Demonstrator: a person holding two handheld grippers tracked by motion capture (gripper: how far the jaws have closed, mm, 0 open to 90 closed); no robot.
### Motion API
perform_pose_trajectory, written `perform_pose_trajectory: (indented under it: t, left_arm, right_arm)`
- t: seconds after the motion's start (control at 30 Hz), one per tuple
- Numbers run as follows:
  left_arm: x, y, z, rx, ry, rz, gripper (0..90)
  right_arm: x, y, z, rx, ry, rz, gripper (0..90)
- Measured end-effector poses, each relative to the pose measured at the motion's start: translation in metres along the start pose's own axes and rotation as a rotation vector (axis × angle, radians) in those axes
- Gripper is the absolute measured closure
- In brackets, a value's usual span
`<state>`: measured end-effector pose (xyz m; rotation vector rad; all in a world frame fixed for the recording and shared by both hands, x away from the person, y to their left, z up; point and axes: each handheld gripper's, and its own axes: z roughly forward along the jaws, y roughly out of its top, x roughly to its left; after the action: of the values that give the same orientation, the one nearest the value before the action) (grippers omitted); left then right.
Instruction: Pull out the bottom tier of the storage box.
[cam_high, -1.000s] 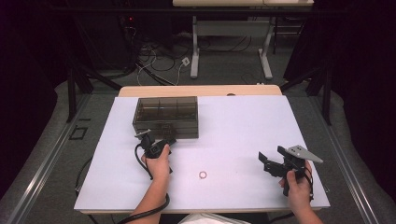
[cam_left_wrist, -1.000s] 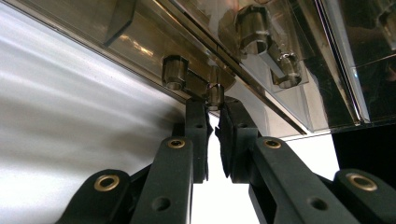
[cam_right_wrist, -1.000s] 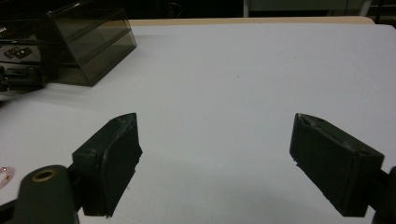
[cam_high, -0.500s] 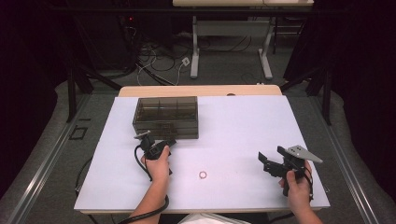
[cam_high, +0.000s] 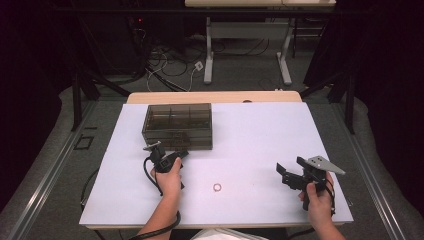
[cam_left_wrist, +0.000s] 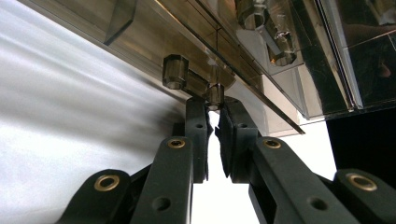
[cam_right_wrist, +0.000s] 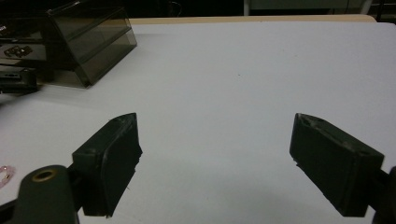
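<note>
A smooth white table carries a boxy drawer cabinet of smoky clear plastic at its far left. At its front, the left gripper has its matte black jaws pinched on a small faceted drawer knob. The right gripper hovers near right, jaws spread wide, empty. Between them lies a tiny pink ring.

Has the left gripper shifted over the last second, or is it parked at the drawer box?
No. The left gripper sits at the same spot against the front of the drawer box, no nearer the ring.
</note>
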<state>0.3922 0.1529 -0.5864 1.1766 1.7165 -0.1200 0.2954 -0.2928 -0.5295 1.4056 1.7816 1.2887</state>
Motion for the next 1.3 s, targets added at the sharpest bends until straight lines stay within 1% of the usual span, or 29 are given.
perform_pose_trajectory:
  t: [0.03, 0.2, 0.27, 0.33, 0.37, 0.53, 0.57, 0.6, 0.87, 1.0, 1.1, 1.17, 1.2, 1.3]
  left_arm:
    - [0.000, 0.000, -0.001, 0.007, 0.000, 0.002, 82.3]
    - [0.000, -0.001, -0.002, 0.005, -0.002, -0.007, 82.3]
    - [0.000, -0.002, -0.001, -0.010, -0.001, -0.010, 82.3]
    - [0.000, -0.003, -0.001, -0.013, -0.002, -0.007, 82.3]
    - [0.000, -0.003, -0.002, -0.010, -0.003, -0.007, 82.3]
    - [0.000, -0.004, -0.003, -0.006, -0.004, -0.009, 82.3]
    - [0.000, -0.004, -0.004, 0.004, -0.004, -0.009, 82.3]
    - [0.001, -0.005, -0.005, 0.005, -0.005, -0.001, 82.3]
    - [0.000, -0.007, -0.006, 0.005, -0.007, -0.011, 82.3]
    - [0.001, -0.008, -0.007, 0.004, -0.011, -0.006, 82.3]
    - [0.001, -0.009, -0.008, 0.014, -0.008, -0.004, 82.3]
    - [0.001, -0.009, -0.009, 0.013, -0.007, 0.002, 82.3]
    - [0.001, -0.009, -0.008, 0.007, -0.010, -0.002, 82.3]
    - [0.001, -0.010, -0.009, 0.002, -0.010, 0.002, 82.4]
  right_arm:
    - [0.000, 0.000, 0.000, 0.000, -0.001, 0.001, 15.5]
    - [0.000, 0.000, 0.000, 0.005, -0.002, -0.001, 15.5]
    - [0.000, 0.000, 0.000, 0.004, -0.003, -0.001, 15.5]
    - [0.001, 0.000, 0.000, 0.005, -0.003, 0.004, 15.5]
    - [0.000, 0.000, 0.000, -0.001, -0.001, 0.000, 15.5]
    - [0.000, 0.000, 0.000, 0.001, -0.005, 0.000, 15.5]
    - [0.000, 0.000, 0.000, 0.001, -0.005, -0.001, 15.5]
    - [0.000, 0.000, 0.000, 0.001, -0.005, 0.000, 15.5]
    - [0.000, 0.000, 0.000, -0.002, -0.003, -0.003, 15.5]
    - [0.001, 0.000, 0.000, -0.003, -0.004, -0.001, 15.5]
    - [0.000, 0.000, 0.000, -0.002, -0.005, -0.003, 15.5]
    - [0.000, 0.000, 0.000, -0.006, -0.003, -0.007, 15.5]
    - [0.000, 0.000, 0.000, -0.006, -0.003, -0.007, 15.5]
    - [0.000, 0.000, 0.000, -0.008, -0.005, -0.006, 15.5]
